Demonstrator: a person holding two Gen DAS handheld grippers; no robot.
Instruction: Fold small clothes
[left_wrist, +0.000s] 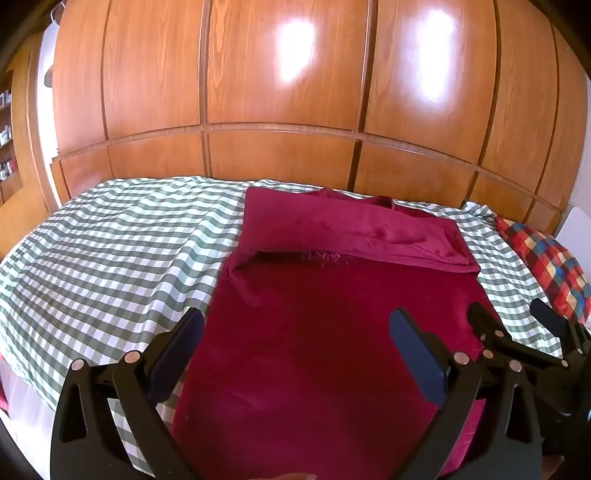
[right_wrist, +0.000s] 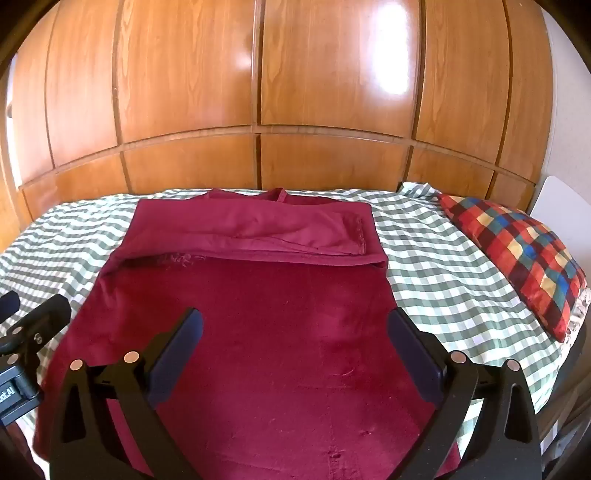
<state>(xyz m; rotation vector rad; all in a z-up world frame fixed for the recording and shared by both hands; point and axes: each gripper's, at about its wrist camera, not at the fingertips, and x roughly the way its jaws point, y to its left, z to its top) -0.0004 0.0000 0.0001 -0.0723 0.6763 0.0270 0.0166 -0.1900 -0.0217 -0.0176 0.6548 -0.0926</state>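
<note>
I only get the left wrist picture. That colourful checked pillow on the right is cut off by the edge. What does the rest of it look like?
Observer: The right wrist view shows nearly the whole pillow. It lies on the checked sheet, apart from the maroon garment.
Operator: And the black thing over the garment's right side?
Observer: That is the right gripper. Its own camera shows its fingers wide apart over the garment, holding nothing.
Operator: Where does my own gripper sit?
Observer: The left gripper shows at the left edge of the right wrist view, open, by the garment's left side.
</note>
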